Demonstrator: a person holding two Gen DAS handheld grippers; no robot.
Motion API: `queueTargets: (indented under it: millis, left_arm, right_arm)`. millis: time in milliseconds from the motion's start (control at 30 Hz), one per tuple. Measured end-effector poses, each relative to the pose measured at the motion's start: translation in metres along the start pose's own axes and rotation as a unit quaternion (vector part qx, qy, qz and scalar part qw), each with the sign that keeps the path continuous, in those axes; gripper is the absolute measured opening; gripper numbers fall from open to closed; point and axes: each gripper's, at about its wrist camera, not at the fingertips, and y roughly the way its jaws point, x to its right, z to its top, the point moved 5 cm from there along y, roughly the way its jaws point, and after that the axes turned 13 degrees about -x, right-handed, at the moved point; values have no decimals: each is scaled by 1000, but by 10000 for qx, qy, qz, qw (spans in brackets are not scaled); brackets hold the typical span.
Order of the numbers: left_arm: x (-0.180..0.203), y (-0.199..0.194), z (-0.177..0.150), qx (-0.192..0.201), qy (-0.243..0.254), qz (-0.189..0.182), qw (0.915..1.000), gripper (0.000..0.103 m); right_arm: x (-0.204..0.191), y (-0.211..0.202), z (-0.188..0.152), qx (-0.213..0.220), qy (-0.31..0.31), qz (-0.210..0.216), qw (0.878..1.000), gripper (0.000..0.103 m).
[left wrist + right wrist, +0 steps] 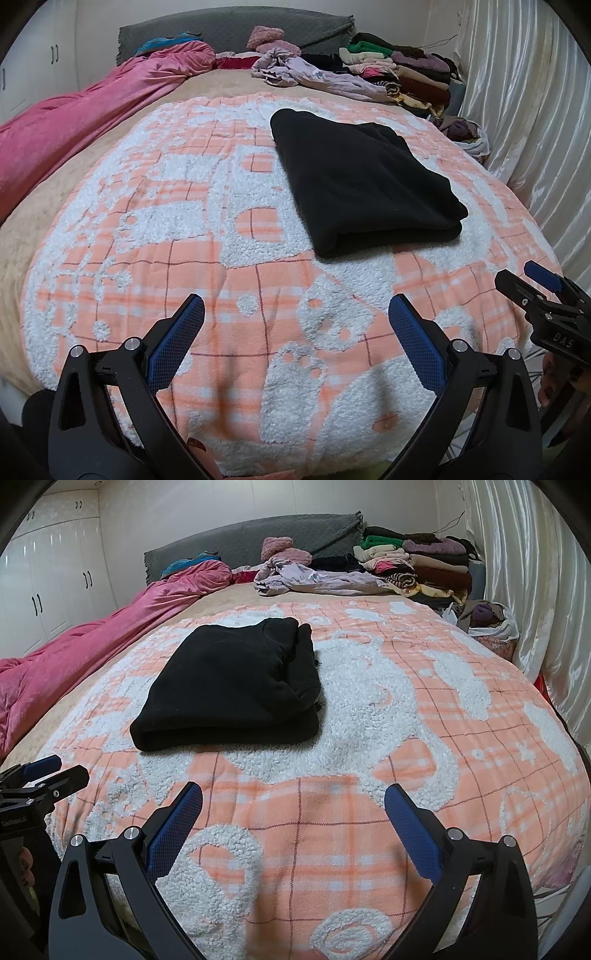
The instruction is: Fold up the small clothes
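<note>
Fleece, by the look of it — the black garment (pixel 365 181) lies already folded into a thick, layered rectangle on the orange-and-white blanket (pixel 221 295) that covers the bed, ahead of both grippers and touched by neither. It should handle as soft and limp, light but bulky, with a nap that grips well against the blue pads. Layers will likely slide apart if only the top one is pinched, so the best hold is probably the rounded near fold, taking the whole thickness at once; the right-hand side in the right wrist view shows loose stacked edges and would be a poorer place.

The left gripper (pixel 295 314) hangs over the blanket with its jaws wide apart and nothing between them. The right gripper (pixel 293 797) is likewise spread and empty.

Further back lie a crumpled lilac garment (pixel 317 578), a stack of folded clothes (pixel 417 565) by the grey headboard (pixel 258 535), a pink duvet (pixel 81 122) along the left, and what may be a bag of clothes (pixel 487 622) by the curtain (pixel 535 572). Nothing stands between grippers and garment.
</note>
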Motion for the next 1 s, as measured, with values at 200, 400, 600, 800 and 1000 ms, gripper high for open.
queueTargets:
  millis: [200,400,600,800,1000]
  left_arm:
    - [0,0,0,-8,-9,10,10000,93]
    - [-2,-1,1,-5,-26,-21,10000,93]
    - [-4,-2,1,-9,-30,-5,10000,93]
    - [-4,-2,1,-14,-38,-7,10000,93]
    - [-5,-1,1,-22,-43,11,10000,93]
  right_arm:
    - [-2,0,2,-12,-33,9,10000,98]
    - [-3,0,3,-8,-72,6,10000,98]
    - [-3,-1,4,2,-65,-10,10000,98]
    - [-1,-1,4,-4,-75,-6,10000,98]
    - [-2,-1,4,-19,-67,-17,10000,98]
